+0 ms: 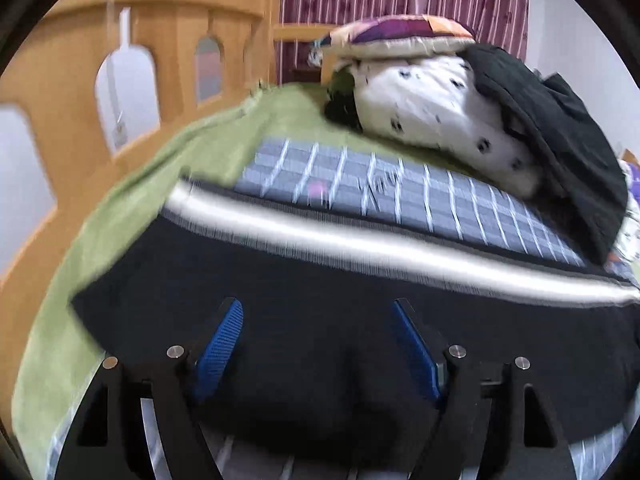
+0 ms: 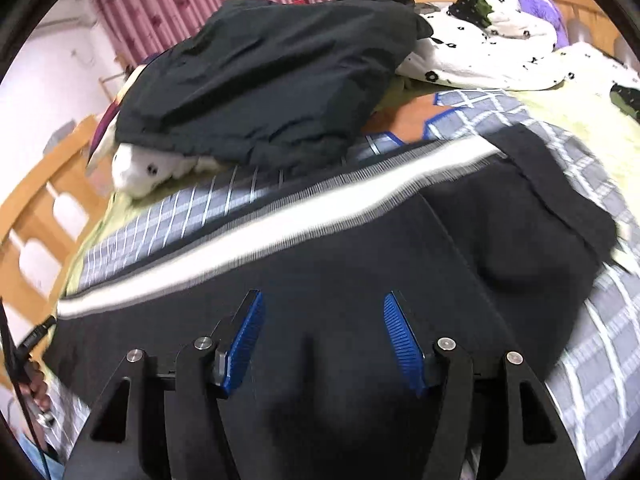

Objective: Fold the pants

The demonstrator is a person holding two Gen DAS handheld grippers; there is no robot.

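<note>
Both tongs, left (image 1: 316,344) and right (image 2: 324,340), gape empty over the black pants (image 1: 320,280) flat on the bed (image 1: 120,208); fold laid, next needs a fresh edge grip.

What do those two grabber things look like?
Both the left gripper and the right gripper are alike: black angular frames with round silver bolts, and jaws lined with ribbed blue pads. A black cable shows at the right view's edge.
</note>
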